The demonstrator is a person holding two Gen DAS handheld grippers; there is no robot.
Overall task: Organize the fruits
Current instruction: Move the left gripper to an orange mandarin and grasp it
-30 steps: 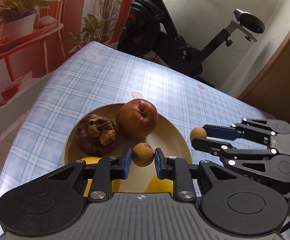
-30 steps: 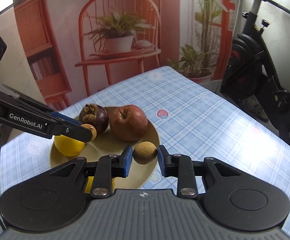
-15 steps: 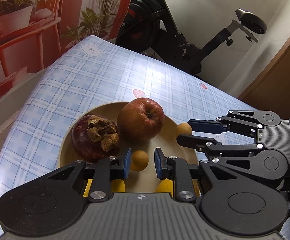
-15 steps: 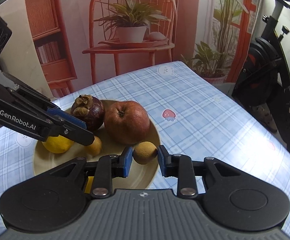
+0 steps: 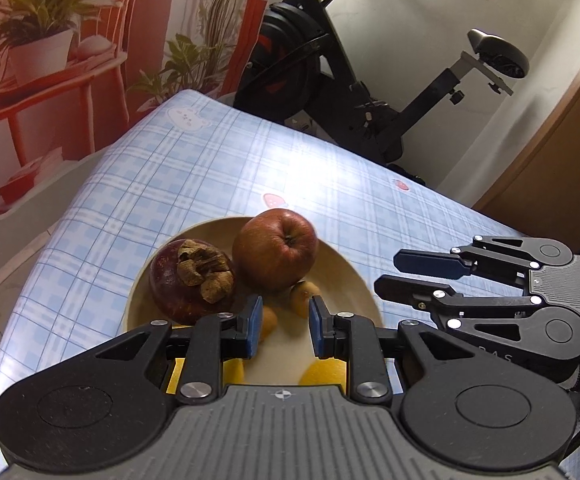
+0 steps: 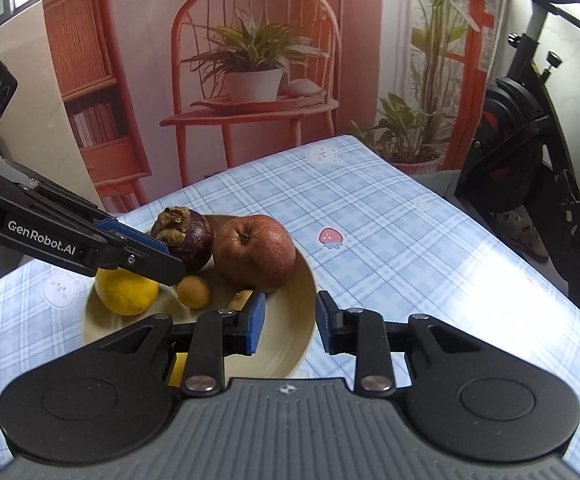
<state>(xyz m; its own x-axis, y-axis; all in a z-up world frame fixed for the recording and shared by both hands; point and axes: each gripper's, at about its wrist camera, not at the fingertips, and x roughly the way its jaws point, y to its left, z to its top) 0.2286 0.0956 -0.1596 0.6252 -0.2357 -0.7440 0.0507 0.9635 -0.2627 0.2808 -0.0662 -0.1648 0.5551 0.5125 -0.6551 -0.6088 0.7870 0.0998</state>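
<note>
A beige plate [image 5: 353, 276] [image 6: 290, 344] on the blue checked tablecloth holds a red apple [image 5: 276, 249] [image 6: 254, 252], a dark mangosteen [image 5: 190, 282] [image 6: 184, 238], a yellow lemon [image 6: 126, 292] and two small brown longans. One longan [image 6: 194, 291] [image 5: 268, 322] lies by the lemon. The other [image 6: 240, 299] [image 5: 303, 294] lies against the apple. My left gripper [image 5: 282, 326] is open and empty above the plate; it also shows in the right wrist view [image 6: 166, 258]. My right gripper [image 6: 290, 322] is open and empty over the plate's near rim; it also shows in the left wrist view [image 5: 385, 270].
The tablecloth [image 6: 409, 248] stretches far and right of the plate. An exercise bike [image 5: 329, 80] stands beyond the table's far edge. An orange backdrop with chair and plants [image 6: 250, 80] hangs behind the table.
Both grippers opened and let go of their longans, which now lie on the plate. The left let go first, then the right. Both grippers have drawn back slightly.
</note>
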